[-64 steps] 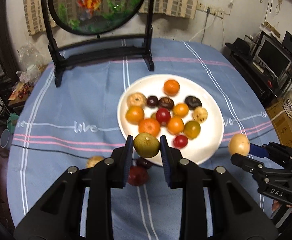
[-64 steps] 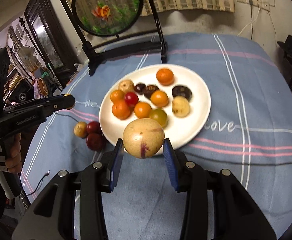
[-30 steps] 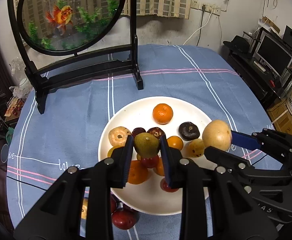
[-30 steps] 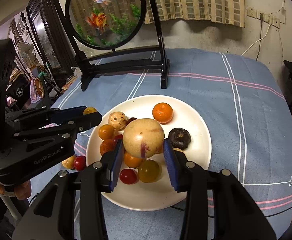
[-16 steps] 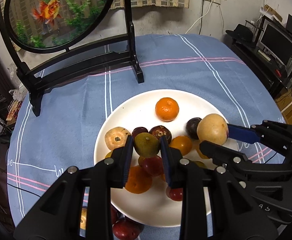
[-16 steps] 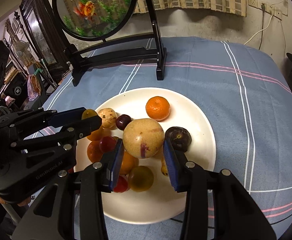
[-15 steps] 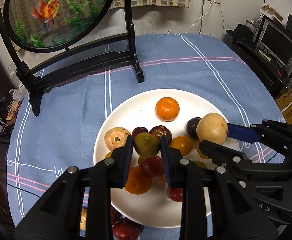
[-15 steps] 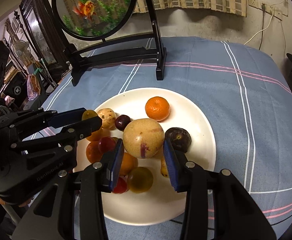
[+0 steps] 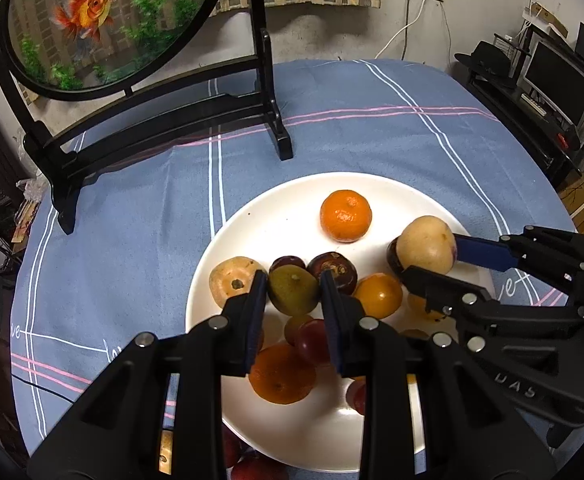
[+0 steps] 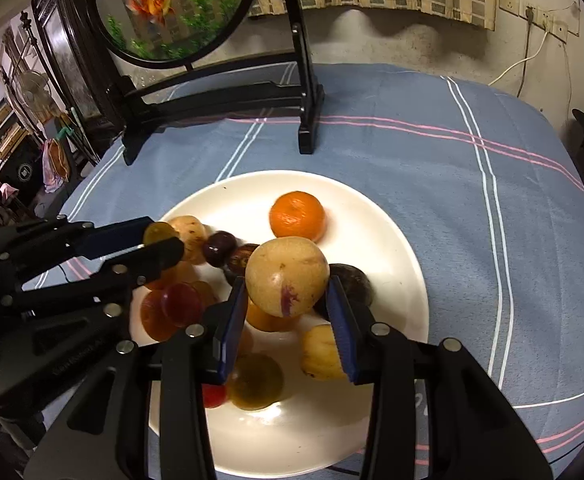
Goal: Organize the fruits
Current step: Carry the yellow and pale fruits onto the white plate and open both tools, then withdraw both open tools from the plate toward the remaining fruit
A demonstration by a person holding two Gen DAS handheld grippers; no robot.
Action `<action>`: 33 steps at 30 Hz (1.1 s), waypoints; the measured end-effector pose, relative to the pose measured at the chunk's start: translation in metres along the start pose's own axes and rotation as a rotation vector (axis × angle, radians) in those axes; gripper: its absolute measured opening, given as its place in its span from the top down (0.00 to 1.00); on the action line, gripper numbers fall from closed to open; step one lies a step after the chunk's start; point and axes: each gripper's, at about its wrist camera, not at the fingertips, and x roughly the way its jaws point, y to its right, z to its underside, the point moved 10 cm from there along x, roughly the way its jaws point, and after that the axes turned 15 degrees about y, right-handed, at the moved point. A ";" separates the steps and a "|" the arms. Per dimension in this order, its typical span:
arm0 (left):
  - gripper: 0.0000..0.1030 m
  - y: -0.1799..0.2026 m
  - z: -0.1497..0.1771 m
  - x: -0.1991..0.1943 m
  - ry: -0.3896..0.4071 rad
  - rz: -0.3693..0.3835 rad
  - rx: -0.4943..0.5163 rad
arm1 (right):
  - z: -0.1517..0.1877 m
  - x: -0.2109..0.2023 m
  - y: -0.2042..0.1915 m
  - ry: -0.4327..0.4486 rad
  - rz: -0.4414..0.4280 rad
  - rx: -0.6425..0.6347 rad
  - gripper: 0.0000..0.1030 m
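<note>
A white plate (image 9: 276, 216) (image 10: 404, 256) on the blue cloth holds several fruits: an orange mandarin (image 9: 345, 215) (image 10: 297, 216), dark plums, red and orange ones. My left gripper (image 9: 293, 293) is shut on a green-brown fruit (image 9: 293, 289) and holds it over the plate's left part; it shows in the right wrist view (image 10: 159, 233). My right gripper (image 10: 288, 300) is shut on a pale yellow round fruit (image 10: 287, 276) above the plate's middle; it shows in the left wrist view (image 9: 426, 245).
A round goldfish screen on a black stand (image 9: 164, 120) (image 10: 228, 92) stands behind the plate. A few fruits (image 9: 248, 468) lie on the cloth by the plate's near edge. Furniture and a monitor (image 9: 556, 76) stand to the right of the table.
Both grippers have moved forward and lower over the plate with their fruits still held. The plate looks larger and closer.
</note>
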 end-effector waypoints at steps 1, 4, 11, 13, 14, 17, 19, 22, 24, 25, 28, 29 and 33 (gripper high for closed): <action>0.73 -0.001 0.001 0.001 -0.001 0.001 -0.003 | 0.001 0.000 0.001 -0.001 0.002 -0.001 0.60; 0.73 -0.002 0.000 0.001 0.000 0.004 -0.013 | 0.002 0.002 0.003 0.000 0.002 0.006 0.60; 0.61 -0.005 0.002 0.006 -0.018 -0.010 -0.019 | 0.004 0.010 0.004 -0.030 0.052 -0.043 0.43; 0.51 -0.006 0.004 0.007 -0.024 0.003 -0.045 | 0.002 0.007 0.009 -0.009 0.076 -0.056 0.39; 0.49 -0.007 0.004 0.006 -0.020 0.002 -0.047 | 0.003 0.006 0.011 -0.010 0.069 -0.048 0.39; 0.48 -0.003 0.003 0.004 -0.007 -0.001 -0.025 | 0.003 0.001 0.016 0.001 0.071 -0.031 0.39; 0.45 -0.001 0.002 0.002 -0.002 0.000 -0.020 | 0.003 -0.004 0.019 0.002 0.068 -0.015 0.39; 0.44 0.000 0.001 -0.002 0.007 -0.004 -0.009 | 0.005 -0.011 0.021 0.007 0.065 0.007 0.39; 0.44 0.001 0.000 -0.004 0.009 -0.003 -0.009 | 0.007 -0.015 0.022 0.008 0.067 0.016 0.39; 0.44 0.002 0.000 -0.005 0.010 -0.002 -0.009 | 0.009 -0.018 0.022 0.009 0.069 0.021 0.39; 0.44 0.004 -0.001 -0.010 0.014 0.003 -0.005 | 0.012 -0.025 0.024 0.012 0.072 0.041 0.39; 0.44 0.006 -0.002 -0.013 0.017 0.006 -0.003 | 0.013 -0.028 0.025 0.014 0.072 0.049 0.38; 0.34 0.009 -0.005 -0.029 0.050 0.006 0.015 | 0.018 -0.042 0.020 0.022 0.060 0.070 0.38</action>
